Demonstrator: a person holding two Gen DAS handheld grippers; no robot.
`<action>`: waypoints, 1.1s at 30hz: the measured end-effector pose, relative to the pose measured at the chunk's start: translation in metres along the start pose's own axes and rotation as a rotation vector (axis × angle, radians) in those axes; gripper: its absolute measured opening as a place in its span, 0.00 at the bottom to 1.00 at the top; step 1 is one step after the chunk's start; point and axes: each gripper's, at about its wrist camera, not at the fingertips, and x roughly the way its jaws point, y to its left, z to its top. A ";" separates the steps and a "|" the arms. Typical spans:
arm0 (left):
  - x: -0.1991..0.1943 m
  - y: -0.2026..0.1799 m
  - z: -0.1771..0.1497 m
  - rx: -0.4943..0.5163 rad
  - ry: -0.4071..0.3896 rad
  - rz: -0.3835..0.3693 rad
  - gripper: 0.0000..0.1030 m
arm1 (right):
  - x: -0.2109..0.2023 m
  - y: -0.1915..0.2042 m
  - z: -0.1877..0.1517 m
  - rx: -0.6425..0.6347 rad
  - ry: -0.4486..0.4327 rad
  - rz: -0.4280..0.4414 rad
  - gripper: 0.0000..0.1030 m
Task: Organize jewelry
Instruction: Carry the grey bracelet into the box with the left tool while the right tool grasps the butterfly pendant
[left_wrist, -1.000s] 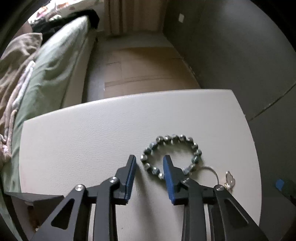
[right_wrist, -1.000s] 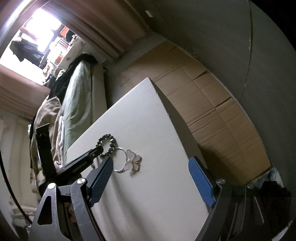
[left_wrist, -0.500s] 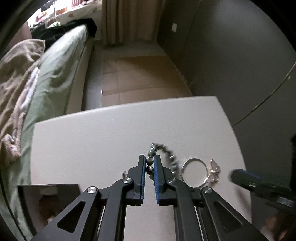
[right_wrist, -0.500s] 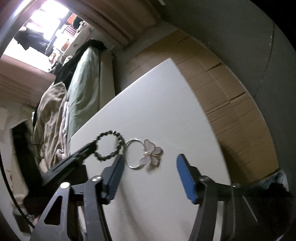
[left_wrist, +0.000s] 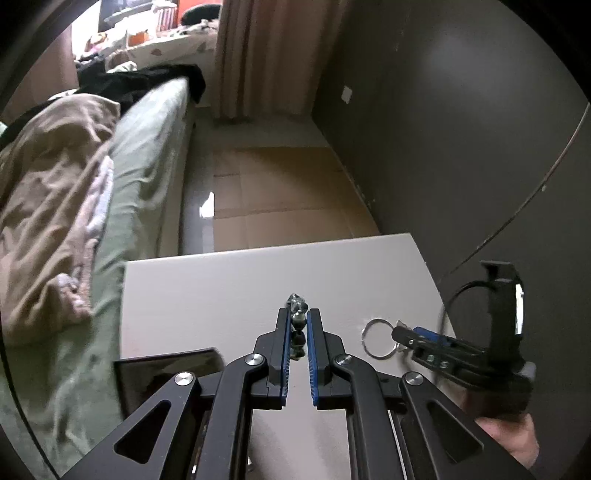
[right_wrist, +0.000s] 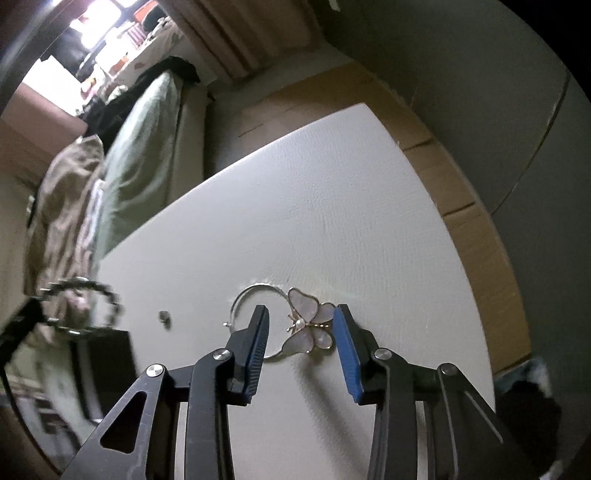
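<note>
My left gripper is shut on a dark beaded bracelet and holds it above the white table. The bracelet also shows blurred at the left of the right wrist view. My right gripper is open, its fingers either side of a silver ring with a pale butterfly charm that lies on the table. In the left wrist view the ring lies to the right, with the right gripper over its charm.
A dark open box stands at the table's near left corner. A small bead or stud lies on the table left of the ring. A bed with blankets runs along the left. A dark wall stands right.
My left gripper closed on the bracelet and lifted it off the table. My right gripper moved in and narrowed around the butterfly ring.
</note>
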 end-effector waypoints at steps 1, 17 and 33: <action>-0.005 0.003 0.000 -0.002 -0.006 0.001 0.08 | 0.000 0.004 -0.001 -0.019 -0.005 -0.027 0.37; -0.059 0.050 -0.022 -0.041 -0.048 0.032 0.08 | -0.014 0.010 -0.004 -0.045 -0.062 -0.105 0.14; -0.047 0.077 -0.044 -0.099 0.000 0.006 0.08 | -0.041 -0.006 -0.016 0.069 -0.048 0.272 0.12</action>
